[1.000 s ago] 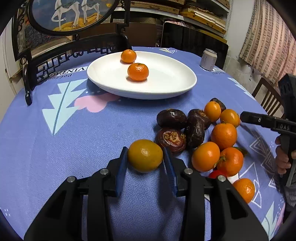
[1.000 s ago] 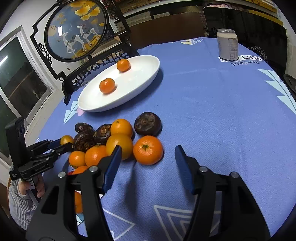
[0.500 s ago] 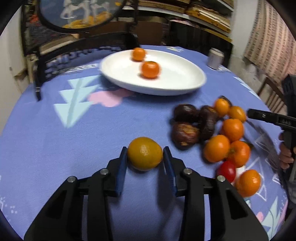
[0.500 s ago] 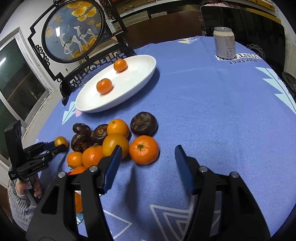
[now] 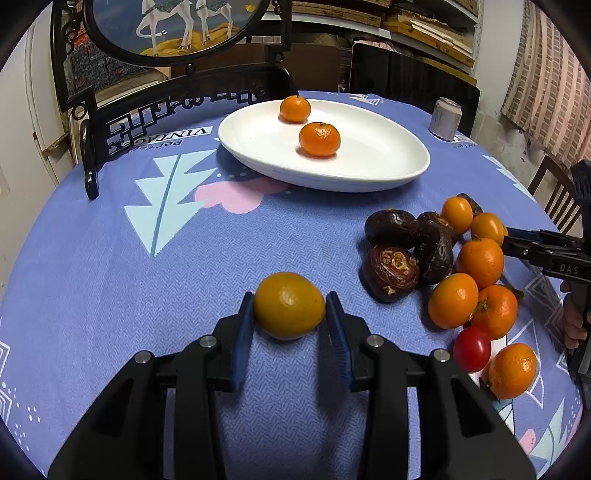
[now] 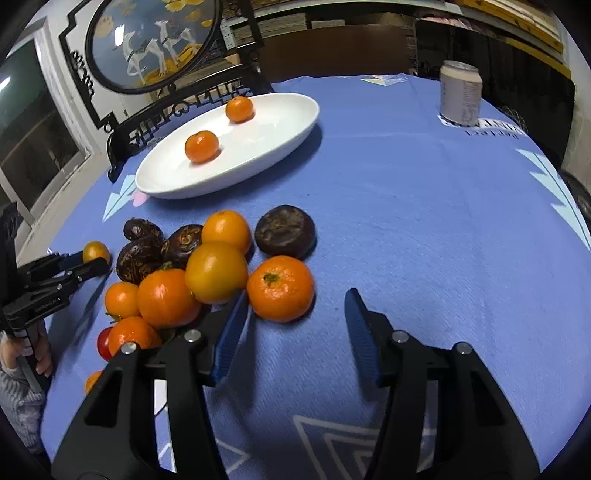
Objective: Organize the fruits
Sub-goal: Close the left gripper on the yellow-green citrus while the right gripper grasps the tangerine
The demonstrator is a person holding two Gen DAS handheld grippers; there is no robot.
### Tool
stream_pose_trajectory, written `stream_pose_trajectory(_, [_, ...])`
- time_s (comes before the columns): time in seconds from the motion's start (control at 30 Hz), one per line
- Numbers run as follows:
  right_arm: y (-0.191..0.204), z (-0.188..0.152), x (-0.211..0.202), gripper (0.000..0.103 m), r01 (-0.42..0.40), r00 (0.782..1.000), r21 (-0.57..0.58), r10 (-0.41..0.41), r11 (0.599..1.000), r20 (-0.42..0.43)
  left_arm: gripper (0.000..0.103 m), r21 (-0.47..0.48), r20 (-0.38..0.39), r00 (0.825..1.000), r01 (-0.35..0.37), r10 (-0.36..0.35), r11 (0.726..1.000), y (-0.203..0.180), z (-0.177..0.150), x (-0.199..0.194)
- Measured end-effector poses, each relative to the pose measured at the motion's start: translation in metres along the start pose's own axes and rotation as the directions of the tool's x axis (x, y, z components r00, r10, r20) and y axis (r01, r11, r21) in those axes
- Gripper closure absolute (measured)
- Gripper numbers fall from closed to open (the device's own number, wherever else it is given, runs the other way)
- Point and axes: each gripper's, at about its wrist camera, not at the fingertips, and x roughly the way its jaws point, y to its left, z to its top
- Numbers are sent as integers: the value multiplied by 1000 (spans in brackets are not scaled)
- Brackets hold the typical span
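round framed deer picture [image 5: 173,26]: top cut off by the left wrist view's upper edge
small red tomato [image 6: 103,342]: mostly hidden behind an orange mandarin in the right wrist view
person's hand [image 5: 573,317]: only fingers show at the right edge
pale drink can [image 5: 446,119]: label too small to read
dark wrinkled fruit behind the orange pile [image 5: 468,199]: mostly hidden

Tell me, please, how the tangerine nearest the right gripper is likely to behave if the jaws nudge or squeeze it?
The tangerine is round and sits free on the cloth, so a nudge would probably roll it. Its skin looks smooth and glossy, so it may slip between the pads. It probably gives a little, so a gentle squeeze seems wise.
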Motion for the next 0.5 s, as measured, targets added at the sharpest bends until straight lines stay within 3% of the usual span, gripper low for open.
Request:
stream_pose_trajectory(0.17, [8,2,7,64,13,1000,-43,-13,999,6,64,-1,-20,1000,13,-13,1000,0,0,5])
stream_pose_trajectory(0.5, [-5,3,-5,65,15,999,10,-16,1000,37,65,-17,21,1000,8,-8,1000,0,0,-3])
